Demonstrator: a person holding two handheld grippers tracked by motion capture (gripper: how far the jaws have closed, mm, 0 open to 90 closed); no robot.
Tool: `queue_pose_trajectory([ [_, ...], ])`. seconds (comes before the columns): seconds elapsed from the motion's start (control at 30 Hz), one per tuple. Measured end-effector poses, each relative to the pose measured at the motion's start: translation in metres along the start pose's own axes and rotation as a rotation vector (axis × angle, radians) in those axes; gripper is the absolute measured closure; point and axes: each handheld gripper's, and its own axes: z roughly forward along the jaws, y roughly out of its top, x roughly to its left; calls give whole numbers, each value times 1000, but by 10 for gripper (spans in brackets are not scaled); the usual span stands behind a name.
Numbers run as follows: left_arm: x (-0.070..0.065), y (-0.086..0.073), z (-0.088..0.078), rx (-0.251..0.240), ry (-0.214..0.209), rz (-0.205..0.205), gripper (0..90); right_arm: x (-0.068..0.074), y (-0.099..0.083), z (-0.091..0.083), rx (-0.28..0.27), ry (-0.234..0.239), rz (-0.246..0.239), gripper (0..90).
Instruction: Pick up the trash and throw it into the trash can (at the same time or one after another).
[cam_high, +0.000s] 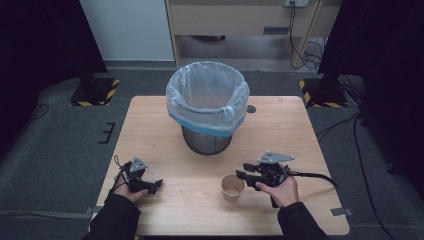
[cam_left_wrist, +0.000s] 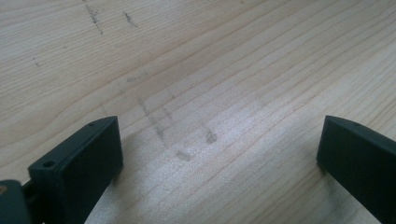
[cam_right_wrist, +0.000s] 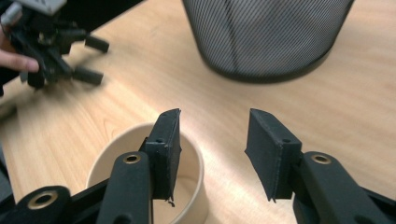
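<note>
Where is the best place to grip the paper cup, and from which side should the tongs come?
Probably its rim wall, from above: the paper cup stands upright and open-topped, so one finger of the right tongs can go inside, as now, and the other outside.

Cup (cam_high: 233, 187) on table (cam_high: 165, 215), before bin (cam_high: 207, 107), seemingly just left of right gripper (cam_high: 241, 170).

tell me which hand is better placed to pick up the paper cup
Right. Its tool hangs at the paper cup, jaws astride the rim, while the left tool rests farther off on the table.
</note>
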Motion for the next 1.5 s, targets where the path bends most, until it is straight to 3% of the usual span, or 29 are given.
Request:
queue_pose_trajectory([
  [0.2, 0, 0, 0, 0, 0, 0, 0, 2, -8, 13, 104, 20, -3, 649],
  [0.27, 0, 0, 0, 0, 0, 0, 0, 2, -9, 15, 130, 18, 8, 733],
  [0.3, 0, 0, 0, 0, 0, 0, 0, 2, -9, 15, 130, 18, 8, 733],
  [0.37, 0, 0, 0, 0, 0, 0, 0, 2, -8, 14, 137, 23, 6, 817],
  [0.5, 0, 0, 0, 0, 0, 0, 0, 0, -4, 7, 126, 13, 12, 832],
  [0.63, 0, 0, 0, 0, 0, 0, 0, -4, 4, -4, 65, 4, 26, 833],
  [0.67, 0, 0, 0, 0, 0, 0, 0, -7, 10, -12, 18, -5, 34, 832],
  [0.73, 0, 0, 0, -1, 0, -1, 0, -9, 14, -19, -24, -9, 44, 832],
  [0.77, 0, 0, 0, -1, 0, -1, 0, -9, 14, -19, -24, -9, 44, 832],
  [0.8, 0, 0, 0, 0, 0, 0, 0, -12, 20, -29, -87, -10, 62, 832],
  [0.9, 0, 0, 0, -1, 0, -1, 0, -15, 25, -36, -135, -7, 81, 832],
  [1.13, 0, 0, 0, 0, 0, 0, 0, -17, 54, -67, -310, -7, 98, 832],
  [1.5, 0, 0, 0, -1, 0, -1, 0, -20, 82, -100, -480, -17, 121, 833],
])
